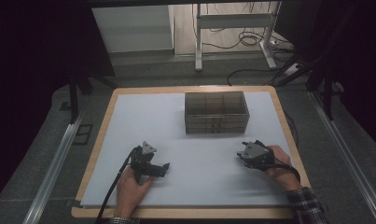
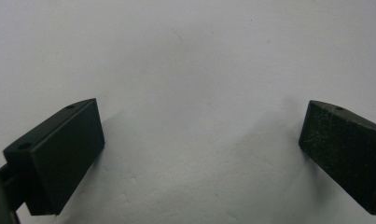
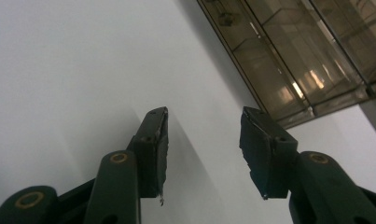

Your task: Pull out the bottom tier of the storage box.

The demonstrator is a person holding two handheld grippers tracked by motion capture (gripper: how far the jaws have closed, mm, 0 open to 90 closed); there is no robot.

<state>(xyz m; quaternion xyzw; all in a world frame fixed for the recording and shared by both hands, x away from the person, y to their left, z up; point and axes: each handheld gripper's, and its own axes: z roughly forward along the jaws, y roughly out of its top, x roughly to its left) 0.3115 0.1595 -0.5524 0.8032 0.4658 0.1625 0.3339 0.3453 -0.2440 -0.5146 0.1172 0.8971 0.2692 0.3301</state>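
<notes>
Box [image 1: 216, 112]: clear smoky plastic organiser, rectangular, divided into compartments on top, with what look like stacked drawer tiers on the front. It sits on the white sheet [image 1: 195, 186] toward the far edge, slightly right of centre. In the right gripper view the box [image 3: 311, 51] shows upper right, dividers visible through the walls; contents can't be made out.

Left gripper [image 1: 164, 166]: held in the left hand [image 1: 129, 186], low over the near-left part of the sheet, tips pointing right. Its own view shows the jaws spread wide over bare sheet [image 2: 190, 70], nothing between them. Cable trails back off the near edge.

Right gripper [image 1: 241, 154]: in the right hand [image 1: 281, 170], plaid sleeve [image 1: 307, 205] behind it, near-right part of the sheet, tips pointing left and a bit away. Jaws parted with a moderate gap, nothing held, seen in its own view [image 3: 204, 140].

Both grippers well apart from the box and from each other. Open sheet between them and in front of the box. Wooden table [image 1: 97, 154] border shows round the sheet; the right hand is near the sheet's right edge.
</notes>
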